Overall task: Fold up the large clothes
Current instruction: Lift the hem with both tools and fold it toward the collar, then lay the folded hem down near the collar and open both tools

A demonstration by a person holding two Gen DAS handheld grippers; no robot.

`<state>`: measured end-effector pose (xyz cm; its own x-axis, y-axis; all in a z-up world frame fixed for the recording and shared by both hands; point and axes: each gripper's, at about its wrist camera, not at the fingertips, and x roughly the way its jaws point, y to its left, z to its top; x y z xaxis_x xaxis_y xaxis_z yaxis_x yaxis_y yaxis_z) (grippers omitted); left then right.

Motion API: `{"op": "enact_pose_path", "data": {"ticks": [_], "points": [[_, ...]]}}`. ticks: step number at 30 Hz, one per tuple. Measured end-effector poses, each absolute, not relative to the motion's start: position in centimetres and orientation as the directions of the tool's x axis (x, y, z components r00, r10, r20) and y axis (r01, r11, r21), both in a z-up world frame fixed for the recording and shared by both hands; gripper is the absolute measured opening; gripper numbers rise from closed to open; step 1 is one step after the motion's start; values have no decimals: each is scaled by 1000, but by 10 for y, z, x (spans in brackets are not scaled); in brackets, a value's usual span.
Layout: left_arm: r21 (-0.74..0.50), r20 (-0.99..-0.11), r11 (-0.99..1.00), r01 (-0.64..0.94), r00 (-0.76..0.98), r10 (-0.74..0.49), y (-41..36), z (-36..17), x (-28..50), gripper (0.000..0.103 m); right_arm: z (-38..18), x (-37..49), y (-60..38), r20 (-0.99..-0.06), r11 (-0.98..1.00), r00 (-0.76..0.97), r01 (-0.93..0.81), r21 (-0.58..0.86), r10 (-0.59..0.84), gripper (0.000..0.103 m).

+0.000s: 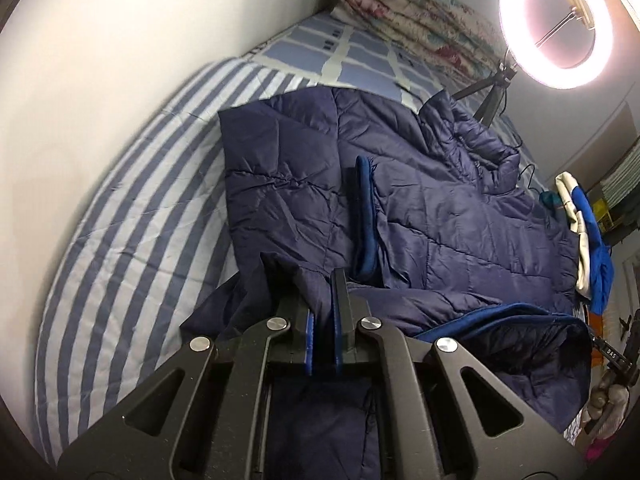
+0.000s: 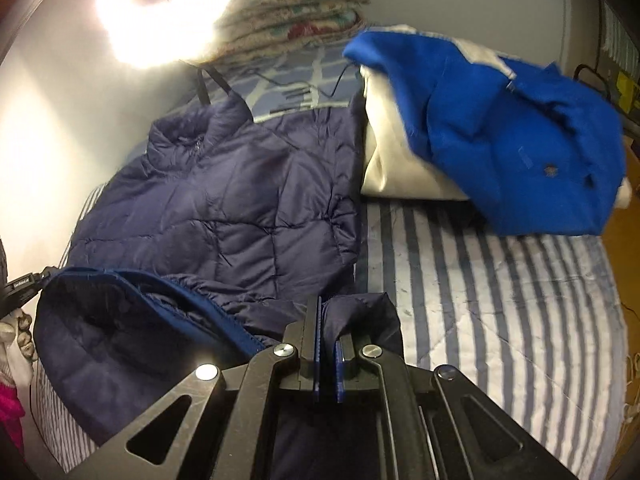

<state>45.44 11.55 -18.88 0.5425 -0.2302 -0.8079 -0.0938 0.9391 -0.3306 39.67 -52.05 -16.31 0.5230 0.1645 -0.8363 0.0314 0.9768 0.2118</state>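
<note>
Navy quilted fabric fills the left wrist view: a puffer jacket [image 1: 420,200] lies spread on a bed [image 1: 132,200] with a blue-and-white striped cover, its collar toward the far end. The left gripper [image 1: 320,280] has its two fingers drawn close together, pinching a fold of the jacket's near edge between the blue pads. Beyond the jacket sit a rolled floral blanket [image 1: 412,20] against the wall, a glowing ring light [image 1: 556,24] on a small tripod, and a blue and cream garment [image 1: 588,232] at the right edge.

From the right wrist view, the same puffer jacket [image 2: 240,200] stretches away from the camera, its blue-trimmed hem [image 2: 168,312] curling open at lower left. The right gripper [image 2: 328,320] is nipped tight on another bunch of the jacket's near edge. A blue and cream garment [image 2: 500,132] lies heaped just beside the jacket on the striped bed [image 2: 500,300].
</note>
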Motion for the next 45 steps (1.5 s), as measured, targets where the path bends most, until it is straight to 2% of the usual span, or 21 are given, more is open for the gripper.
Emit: {"op": "enact_pose_path", "data": {"ticks": [1,3,6,7,8,9,10,14,16,22,24,25,26,27,28,30,32,37,45], "points": [[-341,-810,936,-89,533,-244,117,-189,458,8,-165,398,-522,-836,976,520,21,218,176,3],[-380,-803,922,-74,521,-288,122,-183,463,15,-166,398,-528,-825,967,522,-2,254,218,14],[-457,-771,886,-78,531,-351,136,-164,465,42,-155,391,-545,-789,940,539,-13,341,294,29],[-466,-763,881,-85,541,-352,141,-157,467,59,-151,388,-550,-776,932,550,-16,362,311,33],[-462,-752,882,-90,567,-337,147,-147,466,68,-146,384,-554,-766,930,561,-18,367,313,49],[-452,-735,888,-83,598,-318,154,-137,463,68,-140,379,-562,-754,936,588,-17,351,293,66],[-438,-724,896,-68,618,-307,159,-131,461,68,-134,373,-567,-740,943,615,-17,333,272,71],[-303,-746,953,-6,623,-234,167,-132,456,68,-131,359,-589,-719,953,650,-27,301,246,72],[-291,-786,957,16,565,-249,167,-151,459,68,-141,360,-590,-735,952,628,-36,303,257,72],[-310,-818,948,68,490,-303,143,-183,463,67,-168,381,-566,-773,949,562,-80,303,295,69],[-289,-835,954,78,468,-291,134,-189,465,50,-172,386,-558,-792,957,543,-92,275,280,52],[-274,-844,958,80,457,-280,132,-191,465,30,-173,388,-556,-804,963,533,-93,255,264,48],[-258,-854,963,84,447,-268,129,-194,466,17,-173,389,-555,-806,963,529,-99,251,264,38],[-242,-856,966,86,450,-254,126,-195,465,13,-172,389,-555,-808,963,528,-101,248,263,32],[-231,-853,969,90,460,-246,124,-195,464,6,-171,389,-555,-808,965,529,-99,244,258,27],[-210,-840,973,98,491,-230,121,-192,459,3,-167,387,-554,-809,967,531,-105,232,251,6],[-196,-825,976,99,521,-219,119,-186,454,1,-161,382,-553,-809,971,538,-115,208,237,2],[-163,-785,981,104,589,-193,120,-165,445,1,-139,373,-540,-796,984,579,-138,114,174,0],[-92,-685,992,91,717,-129,122,-110,455,0,-78,374,-529,-691,994,720,-107,-19,64,0]]}}
